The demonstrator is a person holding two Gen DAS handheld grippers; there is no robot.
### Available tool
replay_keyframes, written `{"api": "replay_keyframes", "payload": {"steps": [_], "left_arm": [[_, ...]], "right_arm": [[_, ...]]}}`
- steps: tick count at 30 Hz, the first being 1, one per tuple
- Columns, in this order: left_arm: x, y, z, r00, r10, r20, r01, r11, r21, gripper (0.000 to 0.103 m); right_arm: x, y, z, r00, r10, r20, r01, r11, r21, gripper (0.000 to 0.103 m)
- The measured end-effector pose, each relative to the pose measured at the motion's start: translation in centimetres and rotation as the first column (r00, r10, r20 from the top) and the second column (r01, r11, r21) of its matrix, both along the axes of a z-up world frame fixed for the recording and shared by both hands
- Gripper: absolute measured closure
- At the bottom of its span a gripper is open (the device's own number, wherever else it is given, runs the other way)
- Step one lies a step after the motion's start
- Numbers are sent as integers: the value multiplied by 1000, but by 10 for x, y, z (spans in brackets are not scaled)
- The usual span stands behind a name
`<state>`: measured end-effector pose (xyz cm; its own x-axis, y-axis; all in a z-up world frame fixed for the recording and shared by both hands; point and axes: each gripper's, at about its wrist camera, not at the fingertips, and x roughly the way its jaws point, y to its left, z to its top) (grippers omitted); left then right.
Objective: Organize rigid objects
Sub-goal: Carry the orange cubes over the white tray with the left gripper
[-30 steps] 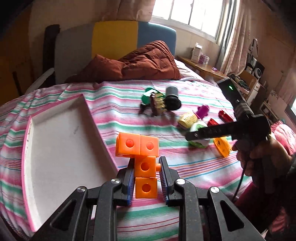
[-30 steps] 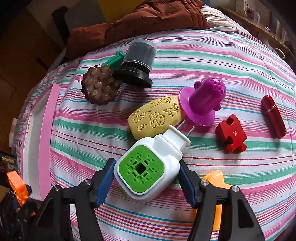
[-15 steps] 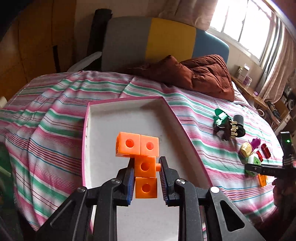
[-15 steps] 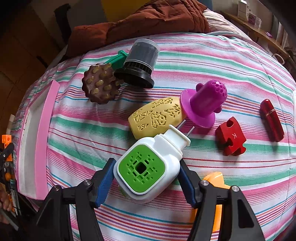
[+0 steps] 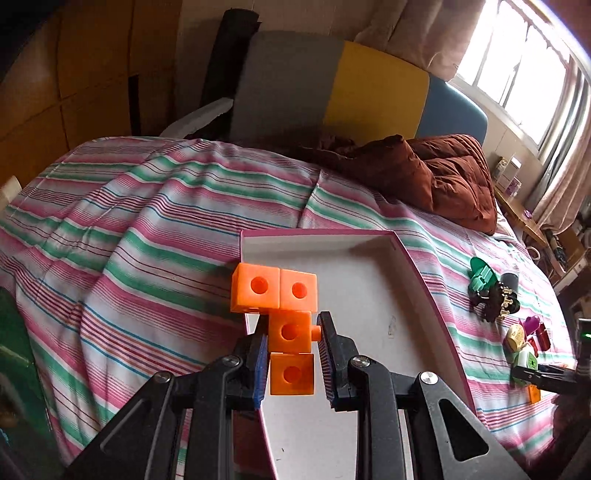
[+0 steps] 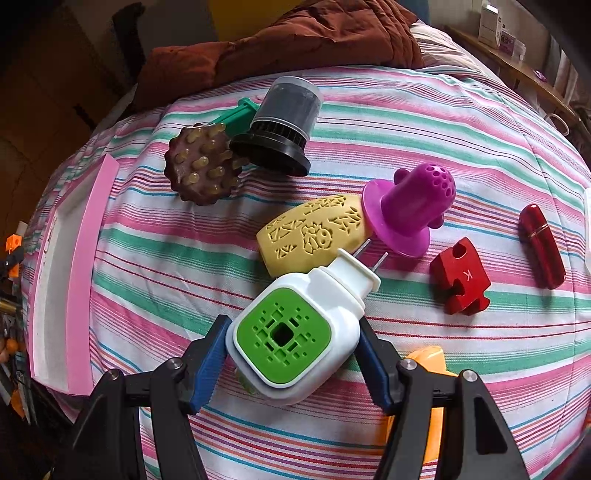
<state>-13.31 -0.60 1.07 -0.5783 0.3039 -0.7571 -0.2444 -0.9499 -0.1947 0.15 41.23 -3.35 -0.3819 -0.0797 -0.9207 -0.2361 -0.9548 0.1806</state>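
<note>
Orange cube piece (image 5: 291, 332) clamped in our left gripper (image 5: 291, 363) at lower centre over the tray (image 5: 369, 295), our right gripper (image 6: 291, 363) gripping the white-and-green plug-in (image 6: 295, 332).

A bed covered by a pink, green and white striped sheet (image 5: 155, 236) fills the room's middle. A rumpled rust-brown quilt (image 5: 439, 177) lies at its far end, against a padded headboard in grey, yellow and blue panels (image 5: 354, 85). Orange-brown wooden panelling (image 5: 74, 81) lines the left wall. Daylight pours through a bright window (image 5: 532, 85) hung with beige curtains (image 5: 424, 29), above a low wooden shelf (image 6: 524, 62).
</note>
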Motion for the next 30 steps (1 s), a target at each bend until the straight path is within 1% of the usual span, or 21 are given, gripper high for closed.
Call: {"api": "replay_keyframes", "payload": {"steps": [2,6,13,15,17,19,20,23,26,30], "left_arm": [[-9,6,-3,1000,-2,1,2,1000,-12,79],[-31,18,-17,999,1,52,-1,1000,-9,79],[-56,27,-43,993,41,108,-34,997,-67,78],[-59,23,-47,990,62,124,-55,997,-58,71],[-55,19,-45,991,64,114,-61,998,-32,70],[-49,18,-42,993,66,96,-63,997,-39,68],[-45,18,-40,994,70,84,-67,997,-45,66],[-29,15,-33,995,81,55,-79,996,-38,65],[-8,14,-27,995,101,28,-98,992,-82,65],[26,22,-20,996,87,-1,-86,987,-135,64]], "right_arm": [[0,-1,0,1000,5,0,-5,1000,7,37],[-1,-4,0,1000,11,1,-11,1000,18,37],[-1,-3,1,1000,15,1,-15,1000,23,37],[-1,-3,1,1000,14,1,-14,1000,22,37],[-1,-3,0,1000,14,1,-14,1000,22,37],[-1,-3,0,1000,15,1,-15,1000,24,37],[-1,-3,1,1000,16,1,-16,1000,25,37],[-1,-4,0,1000,18,0,-18,999,30,37],[2,-5,1,1000,23,-1,-23,999,40,37],[3,-9,2,999,40,-3,-40,997,72,37]]}}
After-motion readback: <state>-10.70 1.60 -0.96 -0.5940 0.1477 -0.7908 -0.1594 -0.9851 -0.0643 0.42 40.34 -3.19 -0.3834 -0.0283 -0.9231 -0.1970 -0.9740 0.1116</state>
